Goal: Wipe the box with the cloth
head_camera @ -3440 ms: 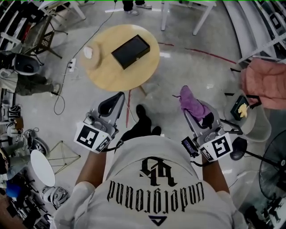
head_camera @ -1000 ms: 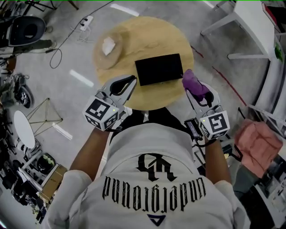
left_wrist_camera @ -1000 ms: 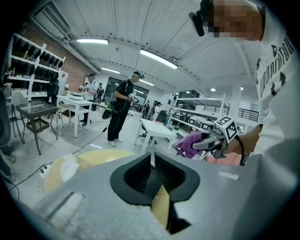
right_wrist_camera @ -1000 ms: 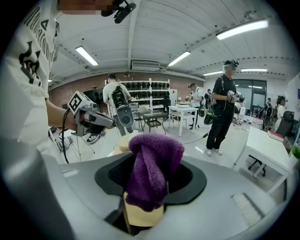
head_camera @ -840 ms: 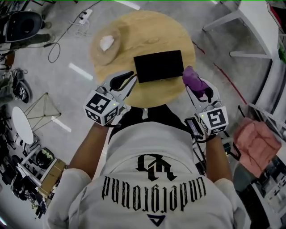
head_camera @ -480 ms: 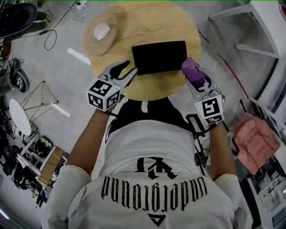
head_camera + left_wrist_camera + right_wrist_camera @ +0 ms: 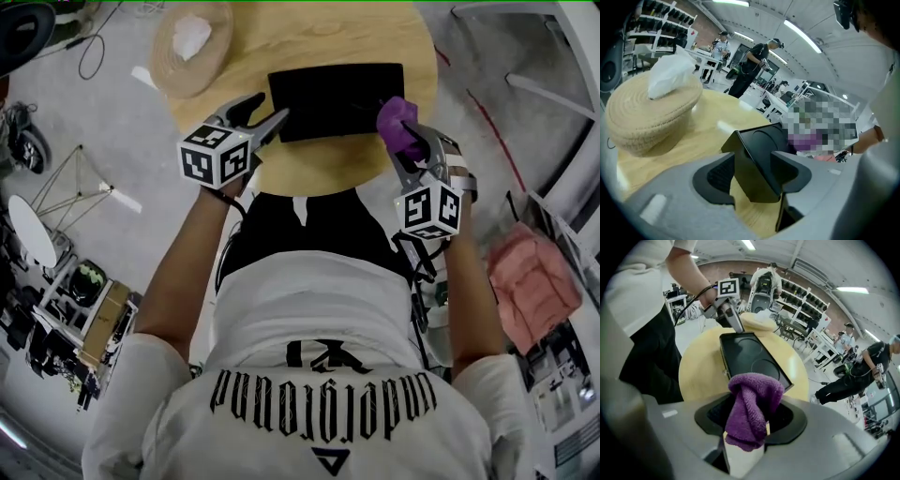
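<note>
A flat black box (image 7: 336, 100) lies on the round wooden table (image 7: 309, 171). My left gripper (image 7: 267, 108) is at the box's near left corner. In the left gripper view that corner of the box (image 7: 759, 154) sits between the jaws of the left gripper (image 7: 754, 174), which are opening. My right gripper (image 7: 405, 142) is shut on a bunched purple cloth (image 7: 397, 122) at the box's right end. In the right gripper view the cloth (image 7: 751, 408) sticks up between the jaws, just short of the box (image 7: 752, 359).
A woven basket (image 7: 187, 52) holding white tissue stands on the table's far left, seen close in the left gripper view as the basket (image 7: 647, 117). White table legs (image 7: 525, 80) are at the upper right, and a pink bundle (image 7: 530, 281) lies on the floor. People stand in the background.
Both grippers have dropped down to the table. The left jaws went from nearly shut to wide, now astride the box's corner. The cloth has come down to the box's right end.
</note>
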The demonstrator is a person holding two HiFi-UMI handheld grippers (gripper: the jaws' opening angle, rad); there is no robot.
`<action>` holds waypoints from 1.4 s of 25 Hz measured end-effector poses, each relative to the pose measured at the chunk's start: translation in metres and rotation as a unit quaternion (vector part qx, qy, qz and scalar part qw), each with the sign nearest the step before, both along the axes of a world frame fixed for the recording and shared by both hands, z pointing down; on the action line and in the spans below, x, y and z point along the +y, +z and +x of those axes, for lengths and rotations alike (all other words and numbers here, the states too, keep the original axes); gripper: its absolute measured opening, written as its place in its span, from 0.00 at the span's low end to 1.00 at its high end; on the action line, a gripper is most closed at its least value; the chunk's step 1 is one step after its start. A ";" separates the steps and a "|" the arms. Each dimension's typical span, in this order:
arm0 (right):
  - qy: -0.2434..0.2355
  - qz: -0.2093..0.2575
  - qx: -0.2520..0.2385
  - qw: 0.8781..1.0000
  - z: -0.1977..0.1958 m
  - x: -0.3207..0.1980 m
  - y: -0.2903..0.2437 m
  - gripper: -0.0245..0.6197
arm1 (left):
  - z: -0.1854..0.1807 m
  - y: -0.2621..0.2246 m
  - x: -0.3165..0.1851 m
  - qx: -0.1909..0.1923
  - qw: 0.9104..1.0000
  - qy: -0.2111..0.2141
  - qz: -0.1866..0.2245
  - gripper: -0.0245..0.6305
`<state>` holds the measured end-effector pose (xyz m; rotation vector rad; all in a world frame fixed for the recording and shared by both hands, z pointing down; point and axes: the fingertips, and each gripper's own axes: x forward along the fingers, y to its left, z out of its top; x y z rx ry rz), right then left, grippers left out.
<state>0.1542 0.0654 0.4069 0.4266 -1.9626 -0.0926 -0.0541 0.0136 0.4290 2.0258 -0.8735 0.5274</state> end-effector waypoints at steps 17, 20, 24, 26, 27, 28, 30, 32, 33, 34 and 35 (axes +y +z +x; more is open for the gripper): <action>-0.062 -0.028 -0.008 0.998 -0.082 0.025 0.027 0.30 | 0.007 0.018 -0.002 0.037 0.999 -0.021 -0.015 0.33; -0.088 -0.031 -0.025 0.995 -0.124 0.034 0.029 0.30 | 0.007 0.020 -0.002 0.038 0.999 -0.023 -0.016 0.33; -0.116 -0.038 -0.042 0.992 -0.173 0.045 0.028 0.30 | 0.007 0.020 -0.001 0.038 0.999 -0.026 -0.016 0.33; -0.120 -0.041 -0.045 0.991 -0.185 0.046 0.028 0.30 | 0.006 0.020 -0.001 0.036 0.999 -0.025 -0.014 0.33; -0.119 -0.044 -0.047 0.991 -0.186 0.046 0.028 0.30 | 0.006 0.021 -0.002 0.034 0.999 -0.024 -0.013 0.33; -0.115 -0.048 -0.049 0.991 -0.183 0.045 0.029 0.30 | 0.006 0.021 -0.002 0.034 0.999 -0.021 -0.012 0.33; -0.102 -0.054 -0.047 0.992 -0.169 0.042 0.030 0.30 | 0.007 0.022 -0.002 0.033 0.999 -0.017 -0.010 0.33; -0.081 -0.061 -0.039 0.994 -0.145 0.038 0.030 0.30 | 0.007 0.021 -0.002 0.033 0.999 -0.014 -0.008 0.34; -0.067 -0.065 -0.034 0.995 -0.130 0.035 0.030 0.30 | 0.007 0.020 -0.002 0.033 0.999 -0.013 -0.008 0.34; -0.052 -0.069 -0.030 0.996 -0.114 0.032 0.030 0.30 | 0.007 0.019 -0.002 0.032 0.999 -0.012 -0.007 0.34; -0.036 -0.073 -0.024 0.996 -0.097 0.029 0.030 0.30 | 0.007 0.019 -0.002 0.031 0.999 -0.010 -0.007 0.34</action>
